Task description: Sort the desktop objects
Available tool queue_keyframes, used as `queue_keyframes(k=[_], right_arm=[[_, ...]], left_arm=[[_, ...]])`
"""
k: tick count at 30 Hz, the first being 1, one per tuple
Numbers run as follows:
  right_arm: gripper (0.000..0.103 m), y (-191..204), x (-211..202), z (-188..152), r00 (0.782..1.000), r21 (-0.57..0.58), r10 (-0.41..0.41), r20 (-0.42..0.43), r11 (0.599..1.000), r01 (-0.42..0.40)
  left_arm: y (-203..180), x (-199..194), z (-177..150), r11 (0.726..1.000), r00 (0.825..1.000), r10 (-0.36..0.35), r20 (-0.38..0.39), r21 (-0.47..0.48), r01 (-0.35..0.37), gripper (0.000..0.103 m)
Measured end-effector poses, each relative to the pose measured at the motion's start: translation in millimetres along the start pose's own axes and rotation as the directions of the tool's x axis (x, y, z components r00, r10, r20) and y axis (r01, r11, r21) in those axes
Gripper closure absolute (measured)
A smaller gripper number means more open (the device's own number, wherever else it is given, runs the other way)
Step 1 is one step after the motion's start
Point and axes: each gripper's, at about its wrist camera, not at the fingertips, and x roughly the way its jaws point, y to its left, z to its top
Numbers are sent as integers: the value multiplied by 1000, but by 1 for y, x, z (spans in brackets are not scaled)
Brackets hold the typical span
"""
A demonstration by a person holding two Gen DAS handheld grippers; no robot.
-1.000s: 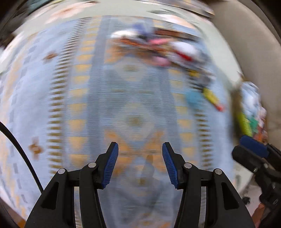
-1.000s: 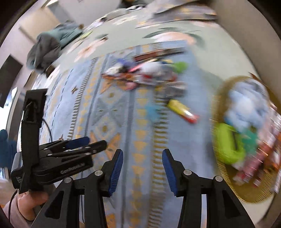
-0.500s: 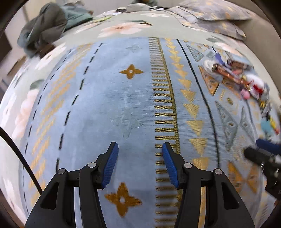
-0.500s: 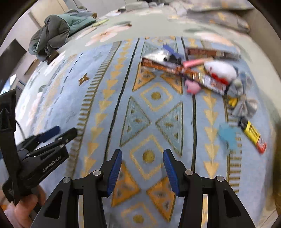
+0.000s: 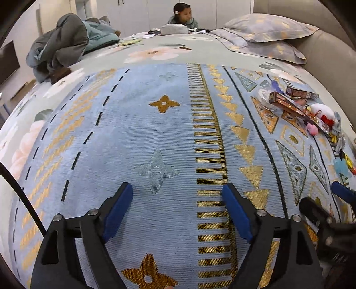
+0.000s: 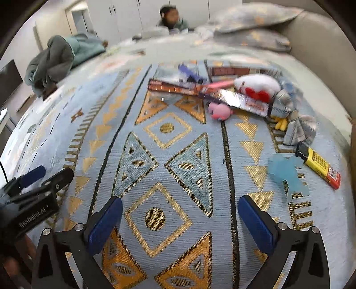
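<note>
The step in hand looks like the approach, before any pick. The left gripper [image 5: 178,197] and right gripper [image 6: 180,213] have both just been opening; their jaws now stand spread wide with only the patterned blue rug [image 6: 166,160] between them.

The objects to sort lie in a loose pile [image 6: 222,93] at about one o'clock in the right wrist view: long boxes, a white plush [image 6: 258,85], a small pink toy [image 6: 219,111]. A yellow lighter [image 6: 318,164] and a pale blue piece [image 6: 287,173] sit apart at three o'clock.

Next, I judge, the right gripper must reach forward and straddle one item (the pile is tangled, so the outliers seem easier).

The rug covers a floral bedspread [image 5: 155,53]; pillows [image 5: 262,33] lie at one o'clock, crumpled clothing [image 5: 60,44] at eleven, and a person [image 5: 182,15] sits at twelve.
</note>
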Motion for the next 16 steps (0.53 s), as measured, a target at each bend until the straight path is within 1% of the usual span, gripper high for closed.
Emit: queue_keyframes(k=[2,3,5,9,11,16], right_arm=[[0,-2,1,3,1000,1,1,-14,1000,-1],[0,-6,0,3,1000,11,14,-7,1000,-14],[0,-6,1,5,1000,11,14,-8,1000,-14],[0,-1,0,4,1000,8,11,-8,1000,-11],[0,6,2,0,1000,4,8,-7,1000,-8],[0,8,3,0,1000,5,11,-5,1000,-10]], left_arm=[[4,3,1,1000,1000,4,-9,-19,-4,6],[6,5,0,999,1000,-11,-21,-31,11,0],[9,5,0,999,999,-28,-21,-43,27,0],[5,6,-1,1000,1000,-6,-26,-28,6,0],[6,6,-1,999,1000,-12,-25,-32,12,0],[0,6,-3,1000,1000,-6,-13,-30,5,0]])
